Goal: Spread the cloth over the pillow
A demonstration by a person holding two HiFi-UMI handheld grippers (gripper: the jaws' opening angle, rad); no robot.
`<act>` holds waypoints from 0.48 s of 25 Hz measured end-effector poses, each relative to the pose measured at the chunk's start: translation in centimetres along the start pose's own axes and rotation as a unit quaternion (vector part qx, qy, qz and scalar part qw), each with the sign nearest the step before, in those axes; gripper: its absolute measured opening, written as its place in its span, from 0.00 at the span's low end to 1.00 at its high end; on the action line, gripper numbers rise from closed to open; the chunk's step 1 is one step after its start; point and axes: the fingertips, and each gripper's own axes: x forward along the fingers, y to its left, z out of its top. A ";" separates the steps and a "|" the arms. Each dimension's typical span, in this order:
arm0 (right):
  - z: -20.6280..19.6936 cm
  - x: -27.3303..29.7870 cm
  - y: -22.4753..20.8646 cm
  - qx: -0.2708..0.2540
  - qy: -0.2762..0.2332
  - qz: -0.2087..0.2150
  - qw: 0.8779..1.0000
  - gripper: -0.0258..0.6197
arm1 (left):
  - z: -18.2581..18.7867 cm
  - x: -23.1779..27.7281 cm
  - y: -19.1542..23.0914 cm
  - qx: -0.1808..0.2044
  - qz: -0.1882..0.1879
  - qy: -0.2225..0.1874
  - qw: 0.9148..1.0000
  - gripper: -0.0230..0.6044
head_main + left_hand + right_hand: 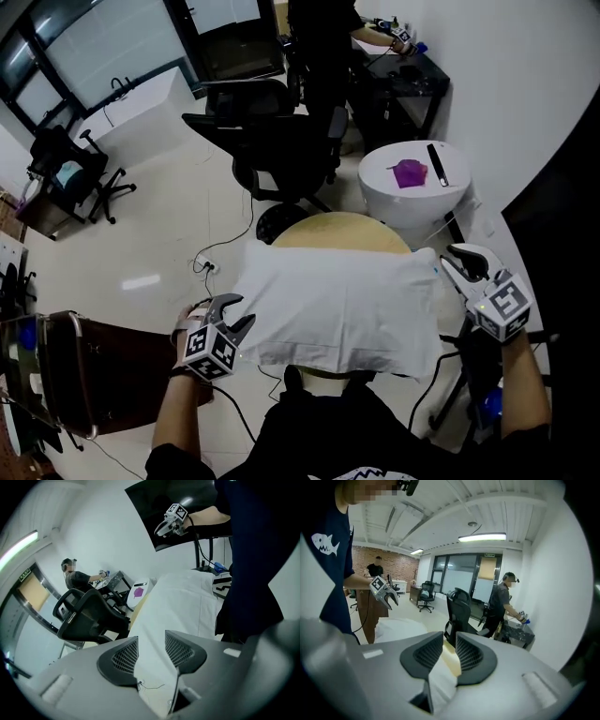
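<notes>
White cloth [342,305] lies across the round table [337,228], long axis side to side, apparently covering the pillow. Left gripper [236,309] grasps its left end, right gripper [455,262] its right end.

Navy shark-print tee [333,573], black mesh-textured jaws (grey bodies)

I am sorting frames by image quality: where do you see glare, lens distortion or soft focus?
Head view: a bright glare patch on the floor; the wall bends. Left gripper view: strong fisheye, dark corners, ceiling lamp blown out. Right gripper view: the cloth near the lens is soft.
</notes>
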 end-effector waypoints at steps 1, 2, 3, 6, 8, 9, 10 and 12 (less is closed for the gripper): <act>1.6 0.3 1.5 -0.004 -0.003 0.000 1.000 0.19 | -1.5 -0.6 0.6 -0.001 0.001 -0.001 1.000 0.30; 3.1 0.7 3.1 -0.008 -0.005 0.001 1.000 0.19 | -3.0 -1.0 1.3 -0.002 0.002 -0.002 1.000 0.30; 4.4 1.2 4.7 -0.012 -0.005 0.002 1.000 0.18 | -4.5 -1.4 1.9 -0.002 0.001 -0.004 1.000 0.30; 7.3 3.2 9.2 -0.023 -0.003 0.006 1.000 0.19 | -8.8 -1.6 3.2 -0.001 -0.010 -0.002 1.000 0.30; 8.8 4.7 12.0 -0.022 -0.004 0.011 1.000 0.19 | -11.2 -1.0 3.7 0.001 -0.025 0.002 1.000 0.30; 9.5 5.5 13.3 -0.021 -0.005 0.015 1.000 0.19 | -12.2 -0.6 3.8 0.001 -0.033 0.002 0.999 0.30; 10.2 6.4 14.7 -0.022 -0.005 0.020 1.000 0.19 | -13.2 -0.2 3.9 0.000 -0.041 0.002 0.999 0.30; 11.3 8.3 17.4 -0.026 -0.004 0.035 0.999 0.19 | -14.9 1.0 4.1 -0.005 -0.057 0.002 0.998 0.30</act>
